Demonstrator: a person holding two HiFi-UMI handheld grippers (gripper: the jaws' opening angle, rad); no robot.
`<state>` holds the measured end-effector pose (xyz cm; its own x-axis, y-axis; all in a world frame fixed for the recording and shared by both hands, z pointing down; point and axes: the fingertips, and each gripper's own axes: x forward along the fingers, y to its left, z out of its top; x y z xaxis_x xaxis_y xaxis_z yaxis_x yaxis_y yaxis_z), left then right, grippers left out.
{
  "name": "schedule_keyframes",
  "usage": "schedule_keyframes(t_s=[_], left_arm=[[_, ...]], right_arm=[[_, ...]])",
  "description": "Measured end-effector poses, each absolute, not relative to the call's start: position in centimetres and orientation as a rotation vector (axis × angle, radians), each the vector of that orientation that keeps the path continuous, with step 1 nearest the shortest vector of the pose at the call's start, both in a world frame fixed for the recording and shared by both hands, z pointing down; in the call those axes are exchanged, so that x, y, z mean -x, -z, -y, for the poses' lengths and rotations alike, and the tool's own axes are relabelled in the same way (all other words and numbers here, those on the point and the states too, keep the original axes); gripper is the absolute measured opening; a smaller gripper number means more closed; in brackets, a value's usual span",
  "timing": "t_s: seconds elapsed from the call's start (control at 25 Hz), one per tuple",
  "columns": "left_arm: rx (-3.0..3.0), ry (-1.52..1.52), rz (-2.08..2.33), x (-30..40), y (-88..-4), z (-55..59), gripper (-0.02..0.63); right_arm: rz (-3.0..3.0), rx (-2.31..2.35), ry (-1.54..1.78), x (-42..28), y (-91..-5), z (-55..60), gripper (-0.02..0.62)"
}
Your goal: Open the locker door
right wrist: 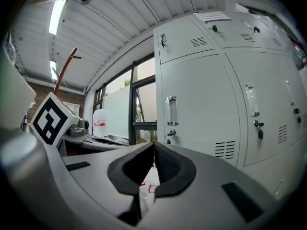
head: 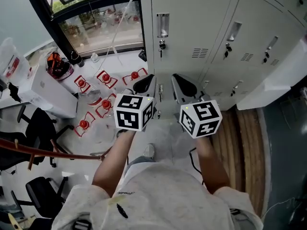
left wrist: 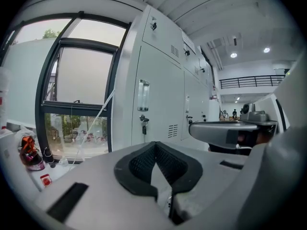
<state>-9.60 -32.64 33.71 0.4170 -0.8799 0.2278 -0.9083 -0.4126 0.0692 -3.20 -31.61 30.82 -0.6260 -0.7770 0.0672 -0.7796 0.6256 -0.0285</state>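
The locker door (head: 189,18) is seen closed. The left gripper (left wrist: 154,147) and right gripper (right wrist: 153,146) are held short of that door, jaws pressed together on nothing. Jaws should be spread before the handle (head: 162,25) is approached.

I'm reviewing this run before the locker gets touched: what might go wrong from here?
The left gripper and right gripper both have jaws shut and empty; arriving so, they would likely bump the door handle rather than grip it. A key hangs just below that handle and might snag. The neighbouring locker door looks alike, so the wrong one may get picked.
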Motion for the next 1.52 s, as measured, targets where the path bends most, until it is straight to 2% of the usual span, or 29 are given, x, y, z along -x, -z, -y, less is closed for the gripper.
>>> schedule_keyframes(t_s=[0.88,1.04,1.16,1.52], left_arm=[[-2.559,-0.145,1.562,14.1,-31.2,43.3,0.006],[-2.574,-0.128,1.548,14.3,-30.8,44.0,0.006],[-2.572,-0.124,1.545,14.6,-30.9,44.5,0.006],[-2.579,-0.133,1.525,15.1,-31.2,45.7,0.007]], right_arm=[[2.794,-1.391,0.101,9.0,-26.4,42.1,0.006],[2.801,-1.407,0.109,9.2,-25.6,43.2,0.060],[2.803,-1.429,0.113,9.2,-25.1,44.1,0.066],[2.801,-1.451,0.139,10.0,-24.0,45.7,0.136]])
